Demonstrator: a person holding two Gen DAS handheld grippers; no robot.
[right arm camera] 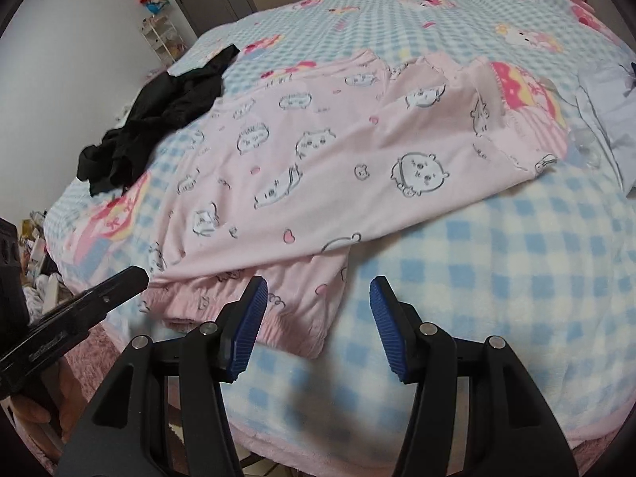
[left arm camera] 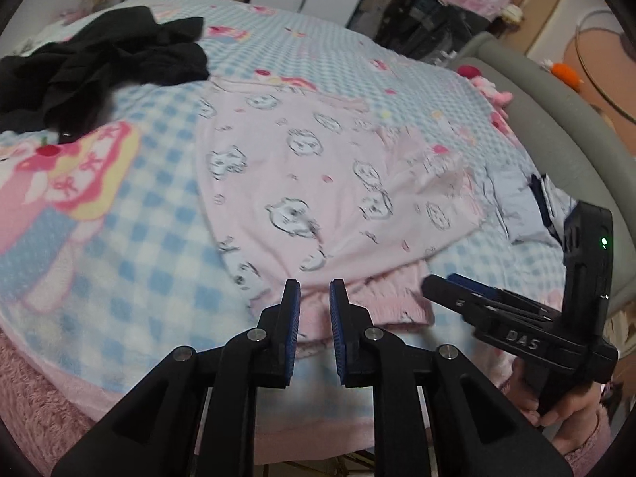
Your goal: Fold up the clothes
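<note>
Pink pyjama trousers printed with cartoon animals lie spread on the bed, one layer folded over another. Their ribbed cuff end points toward me at the near edge. My left gripper hovers just above that cuff, its blue pads a narrow gap apart with nothing between them. At the cuff's right corner my right gripper stands wide open and holds nothing. Each gripper shows in the other's view: the right gripper from the side, the left gripper at the left edge.
A crumpled black garment lies at the far left of the blue checked blanket. A pale blue garment lies to the right. A grey padded bed frame and plush toys bound the right side.
</note>
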